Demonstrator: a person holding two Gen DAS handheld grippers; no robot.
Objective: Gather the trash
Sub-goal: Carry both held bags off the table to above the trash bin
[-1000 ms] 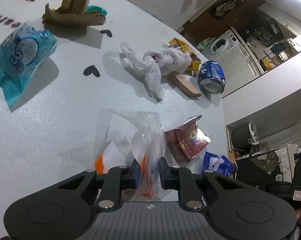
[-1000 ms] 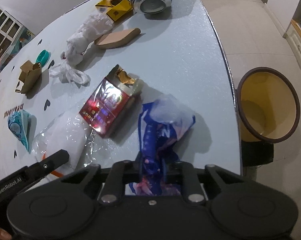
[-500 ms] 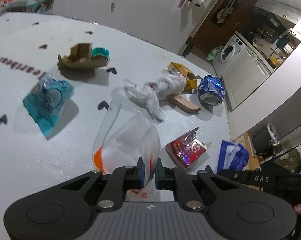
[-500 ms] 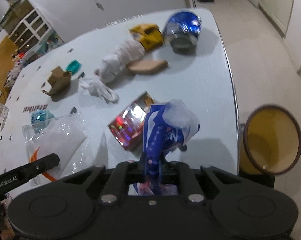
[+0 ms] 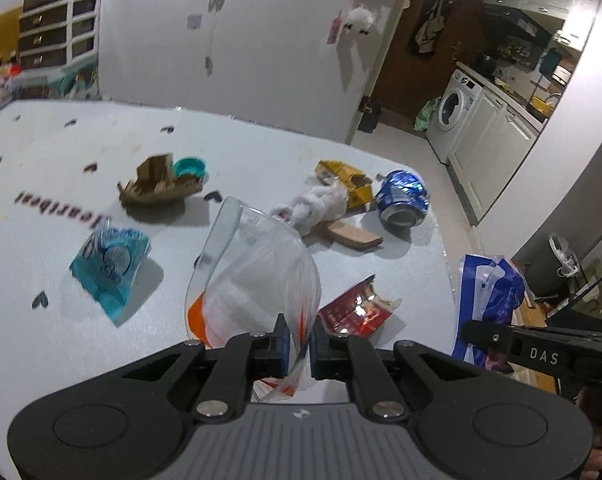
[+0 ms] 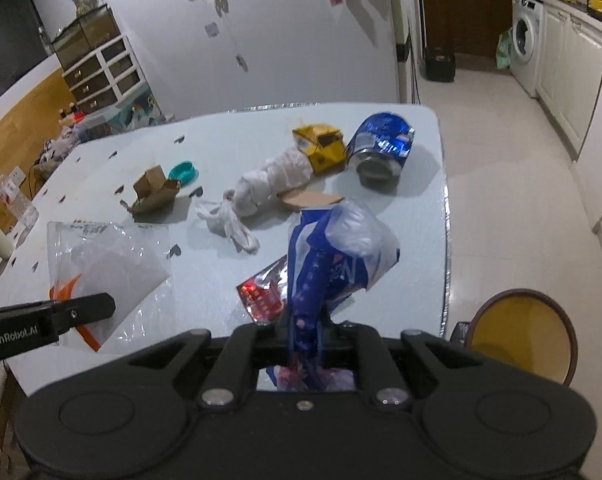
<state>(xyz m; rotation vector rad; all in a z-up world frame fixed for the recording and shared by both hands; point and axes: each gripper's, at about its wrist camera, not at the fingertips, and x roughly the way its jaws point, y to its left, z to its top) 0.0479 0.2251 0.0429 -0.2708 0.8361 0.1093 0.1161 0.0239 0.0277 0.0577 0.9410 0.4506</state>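
My left gripper (image 5: 299, 338) is shut on a clear plastic bag with orange print (image 5: 253, 280) and holds it up above the white table (image 5: 61, 340). The bag also shows in the right wrist view (image 6: 113, 268). My right gripper (image 6: 305, 332) is shut on a blue and white plastic wrapper (image 6: 333, 252), lifted off the table; the wrapper also shows in the left wrist view (image 5: 487, 292). A red foil packet (image 5: 357, 310) lies on the table between both grippers.
On the table lie a crushed blue can (image 5: 403, 204), a yellow carton (image 5: 345, 182), crumpled white tissue (image 5: 317, 210), a brown cardboard piece (image 5: 157, 186), a teal lid (image 5: 189, 168) and a teal wrapper (image 5: 111, 262). A yellow bin (image 6: 521, 332) stands on the floor, right of the table.
Both grippers have risen and tilted up, lifting the clear bag and the blue wrapper off the table. The view now takes in the room beyond.
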